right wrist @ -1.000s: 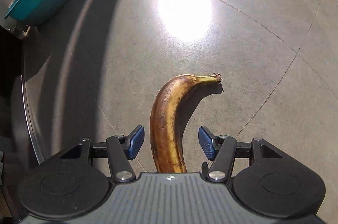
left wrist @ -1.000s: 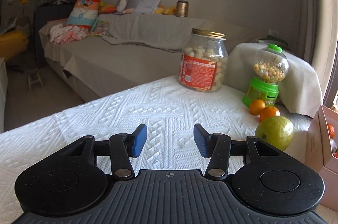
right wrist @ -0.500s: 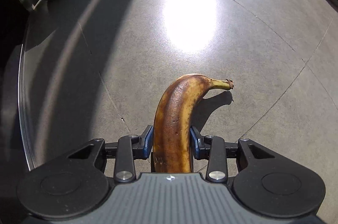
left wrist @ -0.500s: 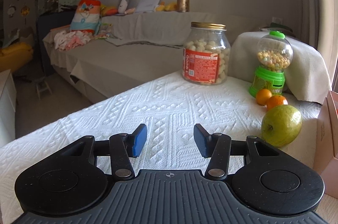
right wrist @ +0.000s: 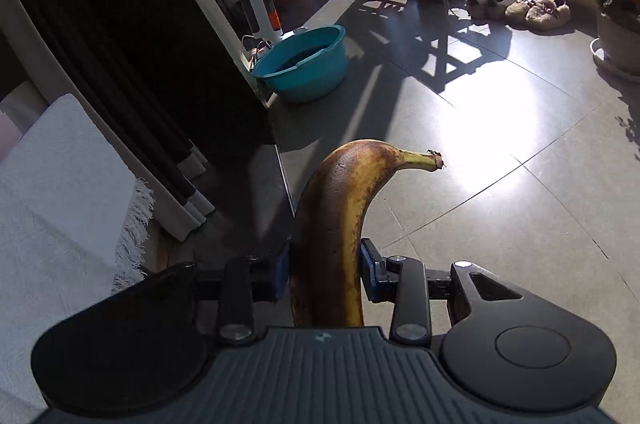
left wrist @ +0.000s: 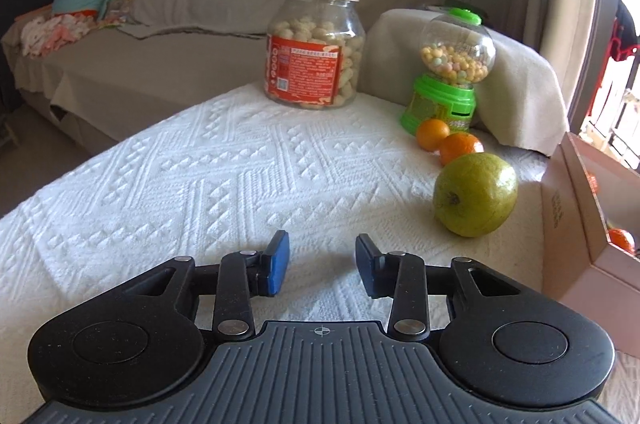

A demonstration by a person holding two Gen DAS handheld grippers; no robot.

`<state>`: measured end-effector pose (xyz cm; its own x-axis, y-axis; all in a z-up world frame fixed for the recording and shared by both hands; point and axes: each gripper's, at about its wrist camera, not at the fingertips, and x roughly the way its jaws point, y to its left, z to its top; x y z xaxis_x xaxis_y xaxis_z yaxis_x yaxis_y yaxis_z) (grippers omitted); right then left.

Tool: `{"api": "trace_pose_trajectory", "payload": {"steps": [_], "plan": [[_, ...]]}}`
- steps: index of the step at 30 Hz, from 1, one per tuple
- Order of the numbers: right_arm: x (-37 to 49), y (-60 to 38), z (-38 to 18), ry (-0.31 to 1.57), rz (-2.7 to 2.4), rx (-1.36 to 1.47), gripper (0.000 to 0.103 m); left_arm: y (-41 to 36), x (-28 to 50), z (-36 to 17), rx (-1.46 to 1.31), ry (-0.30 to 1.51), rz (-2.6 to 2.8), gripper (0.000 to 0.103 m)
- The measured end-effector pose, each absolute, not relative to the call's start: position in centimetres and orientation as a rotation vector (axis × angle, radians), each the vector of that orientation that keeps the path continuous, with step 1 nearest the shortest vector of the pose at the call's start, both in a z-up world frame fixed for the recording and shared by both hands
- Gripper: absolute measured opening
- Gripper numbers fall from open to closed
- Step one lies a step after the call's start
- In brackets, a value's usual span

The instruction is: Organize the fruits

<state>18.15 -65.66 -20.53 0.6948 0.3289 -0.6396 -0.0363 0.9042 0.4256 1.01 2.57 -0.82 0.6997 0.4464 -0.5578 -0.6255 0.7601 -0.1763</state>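
Right hand-held gripper point(right wrist: 324, 274) clamps banana point(right wrist: 340, 224); left hand-held gripper point(left wrist: 322, 264) closing, empty; jar point(left wrist: 316, 48) label unreadable.

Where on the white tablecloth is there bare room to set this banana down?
The tablecloth is bare from the snack jar forward and leftward. It is crowded at right: candy dispenser, two oranges, green pear, pink box.

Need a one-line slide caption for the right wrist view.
Right gripper shut on a browned banana, held above a sunlit tiled floor with a teal basin behind.
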Motion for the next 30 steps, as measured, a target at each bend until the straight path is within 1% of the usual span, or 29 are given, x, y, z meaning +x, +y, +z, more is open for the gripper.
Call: {"api": "trace_pose_trajectory", "payload": {"steps": [2, 6, 8, 12, 15, 18, 22, 24, 27, 30], "plan": [[12.4, -64.4, -15.2, 0.764, 0.198, 0.370, 0.035, 3.0, 0.2, -0.9, -0.441, 0.473, 0.523, 0.041], [1.6, -60.7, -4.5, 0.767, 0.196, 0.393, 0.035, 3.0, -1.0, -0.3, -0.508, 0.389, 0.405, 0.041], [-2.0, -58.6, -0.6, 0.766, 0.201, 0.407, 0.035, 2.7, -1.7, 0.2, -0.510, 0.344, 0.353, 0.041], [-8.2, -54.2, 6.4, 0.739, 0.248, 0.470, 0.035, 1.3, -2.2, 1.3, -0.476, 0.289, 0.183, 0.042], [-10.6, -50.7, 9.3, 0.743, 0.329, 0.536, 0.035, -0.1, -1.6, 1.8, -0.388, 0.367, 0.025, 0.042], [-10.5, -46.7, 11.0, 0.766, 0.414, 0.565, 0.035, -0.8, -1.5, 2.1, -0.302, 0.425, -0.084, 0.042], [-7.4, -41.0, 12.8, 0.806, 0.504, 0.609, 0.035, 1.2, -1.4, 3.4, -0.337, 0.428, -0.206, 0.041], [-5.0, -37.6, 13.4, 0.809, 0.519, 0.568, 0.035, 2.3, -0.8, 4.2, -0.341, 0.419, -0.235, 0.042], [-0.8, -32.1, 14.8, 0.770, 0.494, 0.427, 0.035, 3.9, 0.9, 5.2, -0.322, 0.380, -0.229, 0.042], [3.9, -28.1, 15.3, 0.752, 0.498, 0.350, 0.035, 5.2, 3.3, 5.2, -0.304, 0.377, -0.163, 0.042]]}}
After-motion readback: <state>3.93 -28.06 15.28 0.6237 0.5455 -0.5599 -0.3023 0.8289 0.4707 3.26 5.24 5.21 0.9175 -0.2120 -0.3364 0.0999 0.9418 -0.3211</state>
